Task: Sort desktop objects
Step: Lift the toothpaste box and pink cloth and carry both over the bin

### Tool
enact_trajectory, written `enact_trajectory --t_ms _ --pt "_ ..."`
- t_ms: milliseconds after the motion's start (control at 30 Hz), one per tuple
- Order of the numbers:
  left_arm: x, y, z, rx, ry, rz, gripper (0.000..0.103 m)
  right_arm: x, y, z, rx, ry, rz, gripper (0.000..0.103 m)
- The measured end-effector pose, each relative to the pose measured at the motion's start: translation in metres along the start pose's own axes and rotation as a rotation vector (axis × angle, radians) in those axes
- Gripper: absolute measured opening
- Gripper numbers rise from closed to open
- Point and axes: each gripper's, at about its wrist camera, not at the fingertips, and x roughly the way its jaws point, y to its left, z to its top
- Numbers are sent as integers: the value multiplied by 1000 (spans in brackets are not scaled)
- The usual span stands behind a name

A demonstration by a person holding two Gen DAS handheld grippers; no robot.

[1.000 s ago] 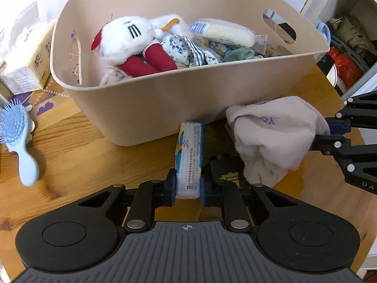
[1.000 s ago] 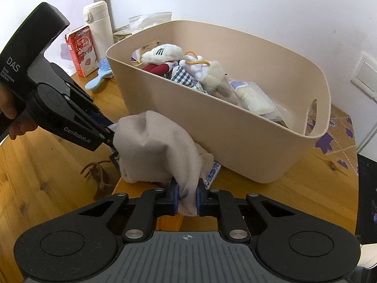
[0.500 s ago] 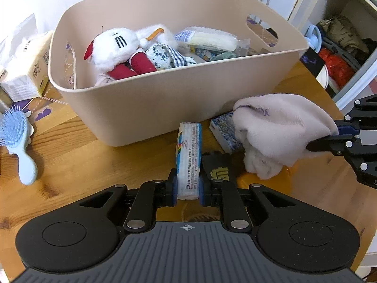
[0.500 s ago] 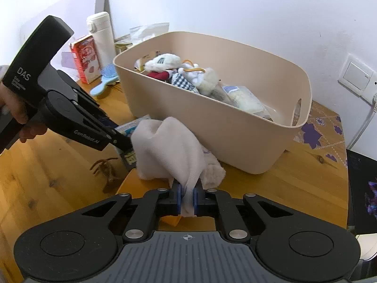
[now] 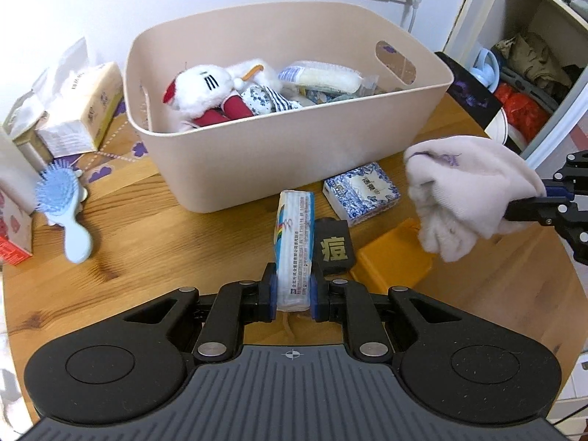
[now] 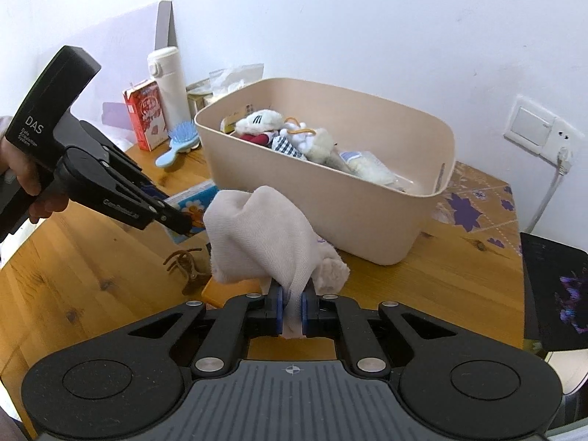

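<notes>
While both loads hang clear of the wooden table point(image 5: 154, 242), nothing dropped in yet. Left gripper point(image 5: 293, 296) clamped narrow on the tissue pack point(image 5: 294, 242), pinched at its near end so the rest sticks out forward toward the beige bin point(image 5: 294, 154); probably gripped that way to let the free end clear the rim first. Right gripper point(image 6: 292, 310) closed tight on a fold of the pale cloth point(image 6: 264, 242), bulk of the fabric bunched above and ahead of the fingers, one fleecy lobe drooping right; held by a pinch of fabric because no rigid part to grab. Cloth sits just off the bin's near wall in the right wrist view, over the orange flat item point(image 5: 389, 264) near the table's right edge. Bin toward the table's far edge, already holding the plush toy point(image 5: 209, 92) and a wrapped packet point(image 5: 323, 77), so likely the common drop target. Remaining on the table near the bin's front wall: blue-patterned tissue pack point(image 5: 362, 193), small black pouch point(image 5: 332, 250). Blue hairbrush point(image 5: 64, 205) at the left edge, tissue box point(image 5: 84, 110) and red carton point(image 6: 145, 112) toward the far-left corner. Judging next need: lift both over the rim, release inside. Risk: cloth snagging the rim.
</notes>
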Motion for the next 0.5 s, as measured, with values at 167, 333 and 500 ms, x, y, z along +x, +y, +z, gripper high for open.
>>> enact_trajectory --t_ms 167,333,500 --pt "-19 -1 -4 0 -29 17 16 -19 -4 -5 8 -28 -15 9" --pt "-39 -3 -3 -3 -65 28 16 -38 -11 -7 11 -64 -33 9" --pt "-58 -7 3 6 -110 39 16 -59 -18 -4 4 -111 -57 9"
